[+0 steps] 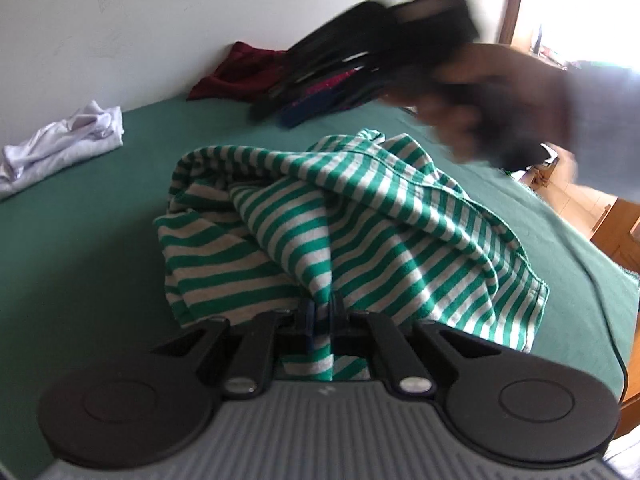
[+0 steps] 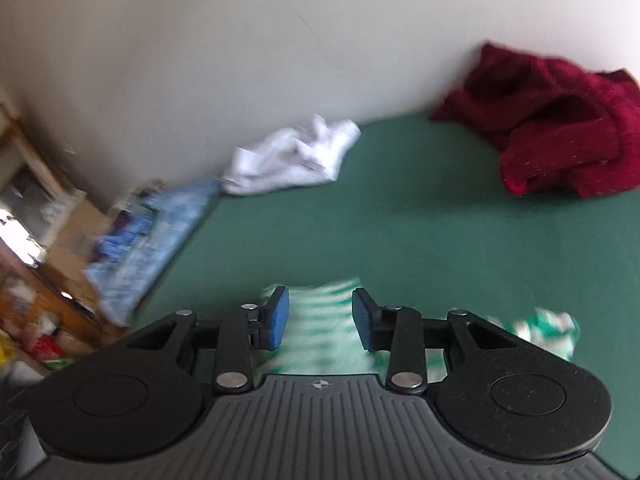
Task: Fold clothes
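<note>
The green-and-white striped shirt [image 1: 340, 224] lies bunched in a heap on the green bed cover [image 1: 80, 248], in the middle of the left wrist view, its hemmed edge running down toward 4 o'clock. The left gripper [image 1: 322, 316] has its fingers pressed together, pinching a fold of the striped cloth at 6 o'clock, with a tongue of fabric hanging through below them. At 2 o'clock a blurred hand [image 1: 492, 104] carries the right gripper above the far side of the shirt; that gripper shows there only as a dark smear. In the right wrist view the right gripper [image 2: 320, 316] has its blue-padded fingers [image 2: 278, 318] spread apart, with the blurred striped cloth seen between and below them but not pinched. A crumpled white garment [image 1: 64, 144] sits at 9 o'clock near the wall [image 1: 120, 20], well apart from the shirt, with bare green cover between them. A dark red garment [image 2: 560, 120] lies against the wall at 2 o'clock in the right wrist view, and open green cover stretches from it to the shirt. The bed's left edge runs from 10 o'clock toward 7 o'clock there, with a blue patterned cloth [image 2: 152, 236] hanging over it beside cluttered wooden furniture [image 2: 40, 280]. A black cable [image 1: 600, 300] trails across the cover at 4 o'clock in the left wrist view.
</note>
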Tool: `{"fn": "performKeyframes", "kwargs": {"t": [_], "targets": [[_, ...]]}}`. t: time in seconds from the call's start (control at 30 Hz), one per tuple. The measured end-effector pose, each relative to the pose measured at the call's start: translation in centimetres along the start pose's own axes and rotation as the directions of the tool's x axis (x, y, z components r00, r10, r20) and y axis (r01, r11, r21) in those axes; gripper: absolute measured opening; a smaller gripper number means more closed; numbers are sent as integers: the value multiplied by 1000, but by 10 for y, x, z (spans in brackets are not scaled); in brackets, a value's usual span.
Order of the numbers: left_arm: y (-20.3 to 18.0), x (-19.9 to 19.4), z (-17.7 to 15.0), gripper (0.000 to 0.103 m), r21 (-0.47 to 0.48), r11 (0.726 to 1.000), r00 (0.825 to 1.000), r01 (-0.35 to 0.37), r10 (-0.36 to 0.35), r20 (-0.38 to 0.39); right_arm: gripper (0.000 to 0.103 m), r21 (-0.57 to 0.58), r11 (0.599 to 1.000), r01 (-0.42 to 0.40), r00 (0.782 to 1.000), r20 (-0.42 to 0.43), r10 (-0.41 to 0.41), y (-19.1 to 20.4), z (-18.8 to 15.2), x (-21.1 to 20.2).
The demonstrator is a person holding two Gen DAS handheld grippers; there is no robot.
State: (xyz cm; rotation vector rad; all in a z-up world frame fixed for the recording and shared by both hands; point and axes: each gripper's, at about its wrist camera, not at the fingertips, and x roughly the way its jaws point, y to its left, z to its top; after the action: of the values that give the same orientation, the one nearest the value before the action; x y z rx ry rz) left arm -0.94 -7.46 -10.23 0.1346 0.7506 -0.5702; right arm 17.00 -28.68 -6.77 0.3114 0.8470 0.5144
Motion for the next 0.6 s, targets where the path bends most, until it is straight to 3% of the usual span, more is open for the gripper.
{"fn": "performKeyframes", "kwargs": {"t": [0.03, 0.1, 0.13, 0.23, 0.27, 0.4, 0.47, 0.6], "targets": [[-1, 0, 0, 1, 7, 1000, 1000, -5, 5, 1, 41, 25, 1000, 15, 999, -40, -14, -6, 4, 15], [-1, 0, -2, 1, 15, 1000, 1000, -8, 8, 4, 40, 129, 990, -55, 990, -125, 71, -19, 7, 34], [-1, 0, -2, 1, 17, 1000, 1000, -8, 8, 6, 35, 179, 978, -107, 981, -142, 133, -22, 7, 38], [3, -1, -5, 1, 3, 1000, 1000, 1, -1, 12, 19, 191, 968, -164, 973, -130, 190, -18, 10, 34], [4, -1, -6, 1, -3, 1000, 1000, 5, -5, 13, 2, 179, 972, -154, 977, -118, 177, -15, 11, 31], [4, -3, -8, 1, -3, 1000, 1000, 7, -7, 17, 2, 143, 978, -151, 989, 10, 151, -18, 16, 3], [1, -5, -8, 1, 20, 1000, 1000, -5, 5, 18, 2, 171, 975, -142, 990, 21, 141, -28, 14, 0], [1, -8, -9, 1, 20, 1000, 1000, -13, 12, 20, 0, 173, 985, -6, 997, 74, -7, -39, 7, -1]]}}
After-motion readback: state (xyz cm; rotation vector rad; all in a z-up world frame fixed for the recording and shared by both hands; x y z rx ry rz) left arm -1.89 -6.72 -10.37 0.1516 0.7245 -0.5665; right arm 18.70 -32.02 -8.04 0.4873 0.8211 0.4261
